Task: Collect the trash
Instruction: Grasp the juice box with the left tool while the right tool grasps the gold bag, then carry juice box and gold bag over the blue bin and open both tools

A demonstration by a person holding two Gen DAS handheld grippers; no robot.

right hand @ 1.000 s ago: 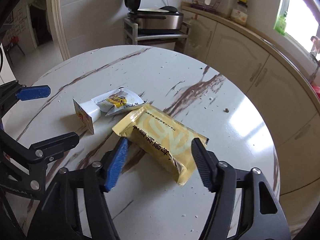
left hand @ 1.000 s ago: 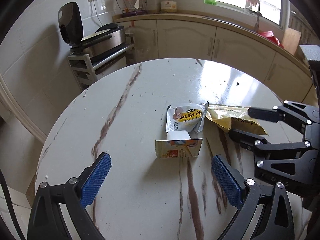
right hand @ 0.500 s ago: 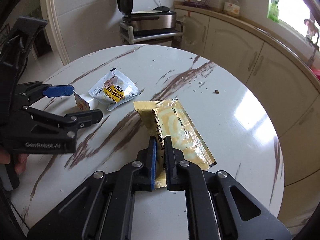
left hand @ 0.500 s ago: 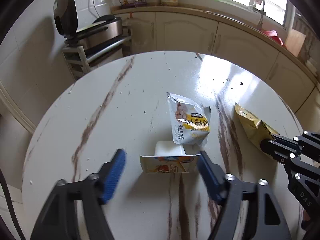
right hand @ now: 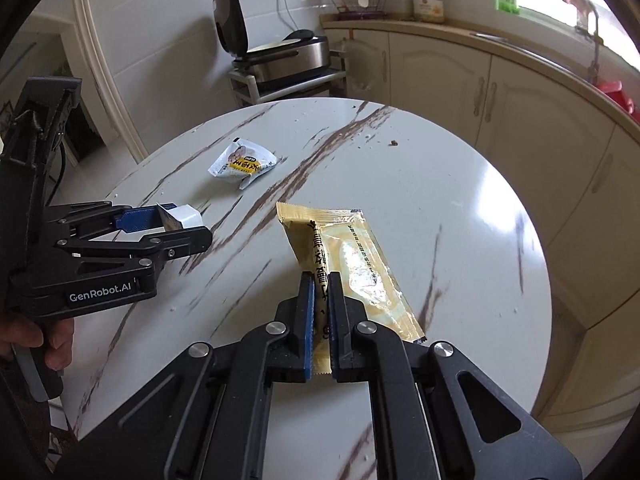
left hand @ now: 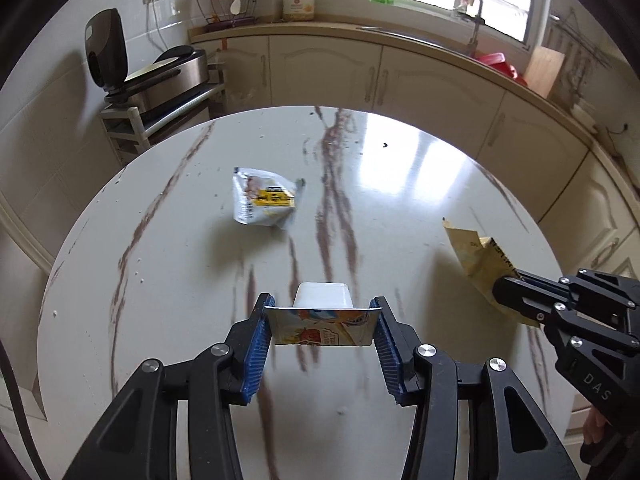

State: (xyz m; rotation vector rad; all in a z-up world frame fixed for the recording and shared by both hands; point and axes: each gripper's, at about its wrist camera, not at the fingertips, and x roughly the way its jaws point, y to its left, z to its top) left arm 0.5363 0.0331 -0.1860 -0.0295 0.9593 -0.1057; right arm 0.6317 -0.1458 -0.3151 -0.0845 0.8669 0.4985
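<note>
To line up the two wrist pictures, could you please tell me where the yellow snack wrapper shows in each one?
Left wrist view: the yellow snack wrapper is at the right edge, sticking out of the right gripper.
Right wrist view: it is at lower centre, pinched between that gripper's pads.
Shared landmark: the white-and-yellow pouch lying on the marble table.

Left gripper (left hand: 322, 330) jaws just closing on something; right gripper (right hand: 319, 312) jaws clamped tight.
</note>
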